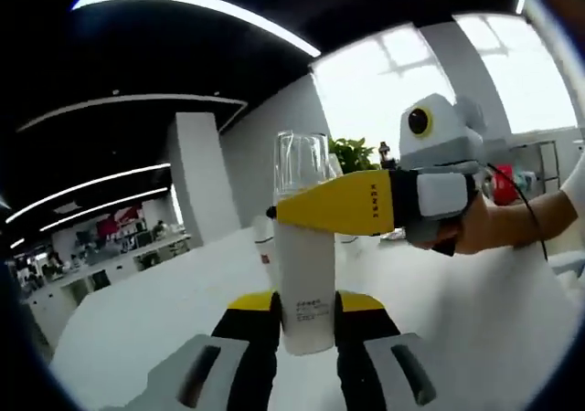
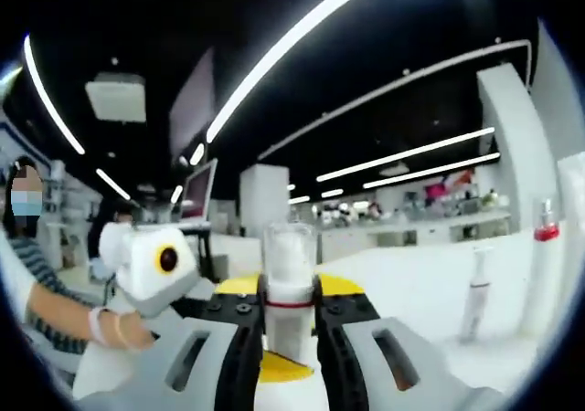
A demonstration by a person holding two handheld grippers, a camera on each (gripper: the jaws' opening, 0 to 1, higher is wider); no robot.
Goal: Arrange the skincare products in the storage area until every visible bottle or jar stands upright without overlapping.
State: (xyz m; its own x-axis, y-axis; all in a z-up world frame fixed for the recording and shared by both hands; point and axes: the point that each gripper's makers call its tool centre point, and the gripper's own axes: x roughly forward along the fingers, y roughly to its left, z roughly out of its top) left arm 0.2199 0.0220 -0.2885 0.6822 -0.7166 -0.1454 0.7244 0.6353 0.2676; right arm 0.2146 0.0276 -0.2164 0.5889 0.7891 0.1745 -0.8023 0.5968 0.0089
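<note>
A tall white bottle [image 1: 304, 283] with a clear cap [image 1: 302, 160] stands upright between my left gripper's [image 1: 306, 306] black, yellow-tipped jaws, which are shut on its lower body. My right gripper [image 1: 306, 210], held by a hand, reaches in from the right, its yellow jaw lying across the bottle's shoulder just under the cap. In the right gripper view, my right gripper [image 2: 291, 294] is shut on the same bottle's neck [image 2: 291, 312], with the clear cap [image 2: 291, 247] rising above the jaws. The left gripper [image 2: 206, 306] and a hand show at the left.
A white table [image 1: 137, 310] spreads under both grippers. On the white table [image 2: 411, 283], a slim white bottle [image 2: 475, 292] and a tall bottle with a red pump [image 2: 544, 274] stand upright at the right. A person sits at the left edge. Desks and pillars lie far behind.
</note>
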